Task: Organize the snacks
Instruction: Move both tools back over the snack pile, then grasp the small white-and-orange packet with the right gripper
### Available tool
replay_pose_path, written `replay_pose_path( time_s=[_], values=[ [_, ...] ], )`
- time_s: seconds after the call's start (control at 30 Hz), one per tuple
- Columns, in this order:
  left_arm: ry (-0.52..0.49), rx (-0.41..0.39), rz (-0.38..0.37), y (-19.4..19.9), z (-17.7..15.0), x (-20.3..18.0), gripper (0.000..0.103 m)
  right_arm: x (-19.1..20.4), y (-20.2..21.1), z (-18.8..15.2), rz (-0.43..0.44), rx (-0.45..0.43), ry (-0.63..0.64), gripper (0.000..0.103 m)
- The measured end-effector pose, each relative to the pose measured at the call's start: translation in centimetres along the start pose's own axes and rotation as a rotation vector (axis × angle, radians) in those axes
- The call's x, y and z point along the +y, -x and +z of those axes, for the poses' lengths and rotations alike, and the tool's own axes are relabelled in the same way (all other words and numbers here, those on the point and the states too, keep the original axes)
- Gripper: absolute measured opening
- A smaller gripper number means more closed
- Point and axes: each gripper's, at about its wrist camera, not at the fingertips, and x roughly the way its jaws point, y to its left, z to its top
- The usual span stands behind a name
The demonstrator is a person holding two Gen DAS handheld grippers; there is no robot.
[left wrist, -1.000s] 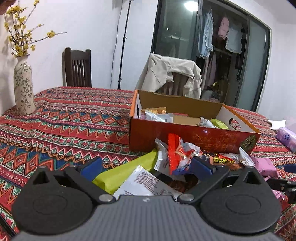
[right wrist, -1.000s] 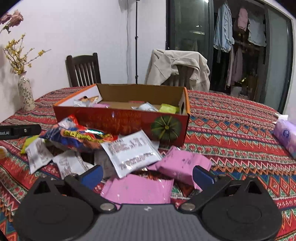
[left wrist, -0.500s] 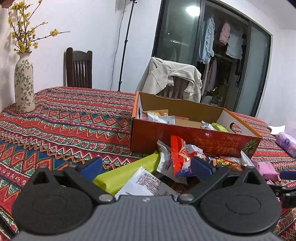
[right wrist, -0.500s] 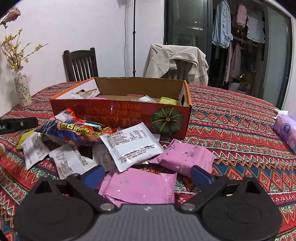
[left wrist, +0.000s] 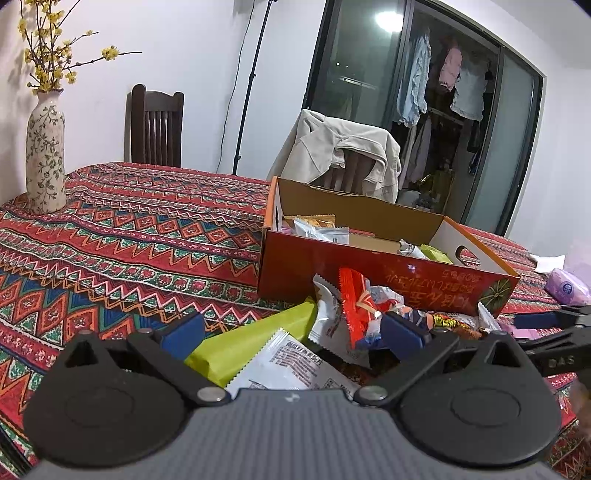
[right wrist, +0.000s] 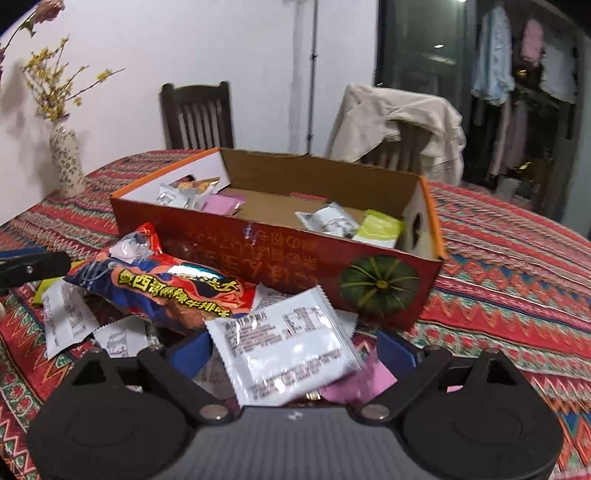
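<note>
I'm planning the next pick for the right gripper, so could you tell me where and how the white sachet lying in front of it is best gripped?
Grip the white sachet across its flat middle, coming from the near side with the right gripper open astride it. It lies propped atop the pile, its crimped side edges facing the pads, so a pinch there probably holds without dragging the pink packet beneath.

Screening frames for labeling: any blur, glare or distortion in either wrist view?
Left wrist view: sharp; a ceiling-light reflection glares on the glass door, and fisheye bends the door frame. Right wrist view: motion-smeared throughout, worst at the tablecloth and chairs; print on the white packet between the open right claw pads stays partly legible.
</note>
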Motion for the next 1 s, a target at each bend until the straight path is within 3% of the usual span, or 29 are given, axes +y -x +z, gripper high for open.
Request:
replay_pose_path(
  time_s=[0.1,0.17,0.33,0.57,0.6,0.63,1.0],
  values=[
    [0.001,0.004,-0.003,-0.1,-0.1,0.0,0.103,-0.2,-1.3,0.1,0.035,0.027,0.008,0.095],
    [0.004,0.006,-0.004,-0.1,-0.1,0.0,0.103,-0.6,-2.0,-0.2,0.084,0.042,-0.022,0.089],
    [0.011,0.016,-0.01,-0.3,0.0,0.2,0.103,-0.9,-1.3,-0.5,0.124,0.023,-0.039,0.065],
    [0.016,0.018,-0.007,-0.3,-0.1,0.1,0.103,-0.8,0.6,-1.0,0.109,-0.019,-0.051,0.041],
    [0.016,0.018,-0.007,-0.3,-0.1,0.1,0.103,-0.9,0.9,-1.1,0.108,-0.025,-0.057,0.035],
    [0.016,0.018,-0.006,-0.3,-0.1,0.1,0.103,-1.0,1.2,-1.3,0.104,-0.031,-0.066,0.009],
    [0.015,0.015,0.012,-0.4,-0.2,0.2,0.103,-1.4,4.4,-3.4,0.009,-0.132,-0.153,0.008]
  ],
)
